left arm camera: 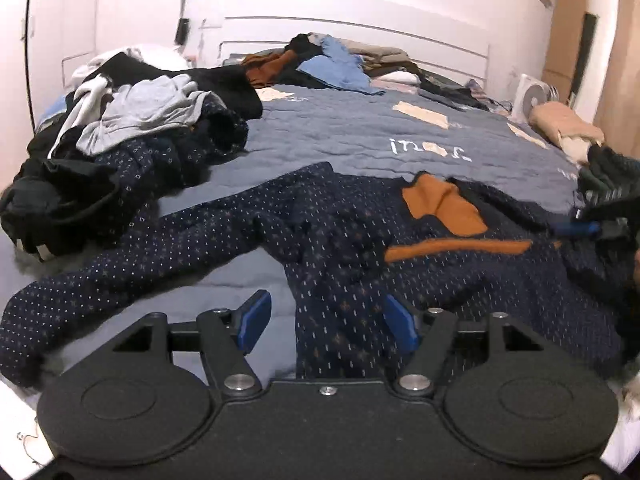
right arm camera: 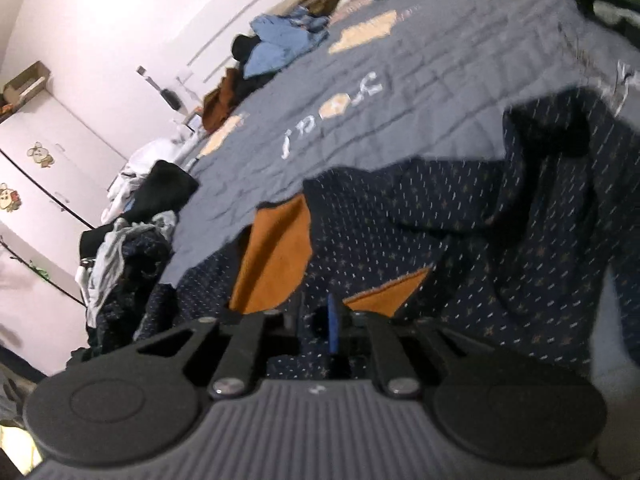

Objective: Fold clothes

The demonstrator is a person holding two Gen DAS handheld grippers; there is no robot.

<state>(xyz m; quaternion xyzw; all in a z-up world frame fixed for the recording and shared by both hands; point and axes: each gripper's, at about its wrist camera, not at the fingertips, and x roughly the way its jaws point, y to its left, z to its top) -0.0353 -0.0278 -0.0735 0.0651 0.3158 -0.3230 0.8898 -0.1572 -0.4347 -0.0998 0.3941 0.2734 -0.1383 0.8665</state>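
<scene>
Left gripper (left arm camera: 327,322), seen from its own wrist camera, stands wide open with its blue pads apart, holding nothing; the near edge of a navy patterned garment with orange lining (left arm camera: 360,248) lies between and just beyond them. That garment is spread across the grey-blue quilt (left arm camera: 360,128) on the bed, one sleeve trailing toward the lower left. A heap of unfolded clothes (left arm camera: 132,132) sits at the left side of the bed, another pile with a light blue shirt (left arm camera: 336,64) lies near the headboard, and a white fan (left arm camera: 532,98) stands at the far right.

Right gripper (right arm camera: 320,328), in its own tilted and blurred view, has its jaws drawn nearly together, with one blue pad visible edge-on against the navy fabric (right arm camera: 460,240); I cannot tell whether cloth is actually pinched. Orange lining (right arm camera: 276,252) shows just ahead of it.
</scene>
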